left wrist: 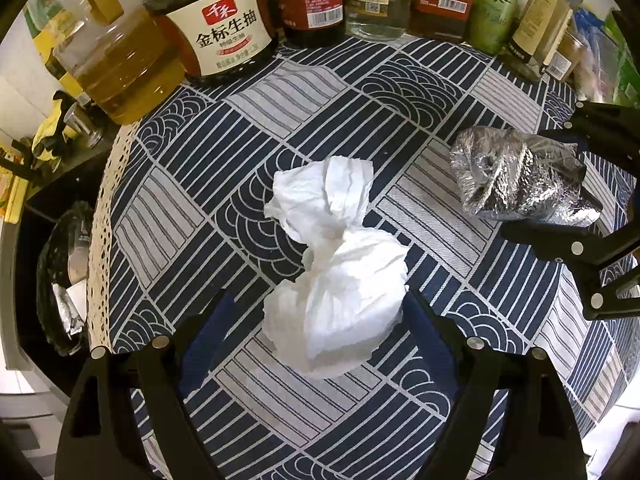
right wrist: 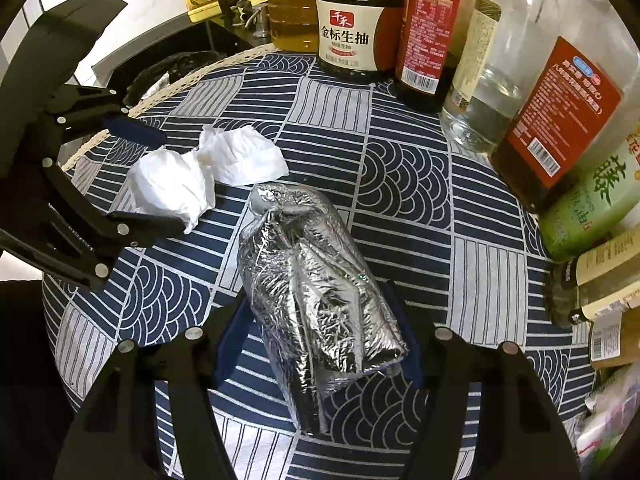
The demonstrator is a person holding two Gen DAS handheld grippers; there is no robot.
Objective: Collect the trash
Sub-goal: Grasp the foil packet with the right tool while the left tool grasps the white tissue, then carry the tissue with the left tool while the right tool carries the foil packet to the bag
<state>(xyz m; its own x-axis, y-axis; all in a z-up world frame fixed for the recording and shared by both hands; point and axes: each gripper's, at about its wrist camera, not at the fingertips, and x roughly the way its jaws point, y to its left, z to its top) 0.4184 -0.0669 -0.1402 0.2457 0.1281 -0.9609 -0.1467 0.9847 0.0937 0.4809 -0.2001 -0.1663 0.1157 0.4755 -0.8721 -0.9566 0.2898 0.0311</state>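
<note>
Blue-and-white patterned cloth (left wrist: 328, 92) is covering the worktop, bottles (right wrist: 352, 36) lining its far edge. Foil packet (right wrist: 316, 300) is lying lengthwise between the right gripper's (right wrist: 320, 344) jaws, which are pinching its near end. Crumpled tissue (left wrist: 336, 264) is sitting between the left gripper's (left wrist: 316, 328) spread jaws, untouched. Whether the dark bag (left wrist: 64, 280) beyond the cloth's edge is the bin is hard to tell.

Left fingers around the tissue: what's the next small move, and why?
Probably close the left gripper. Its fingers stand wide on either side of the crumpled white tissue, not yet pressing it, while the right gripper already flanks the foil wrapper. Closing should secure the tissue before lifting it off the tablecloth.
</note>
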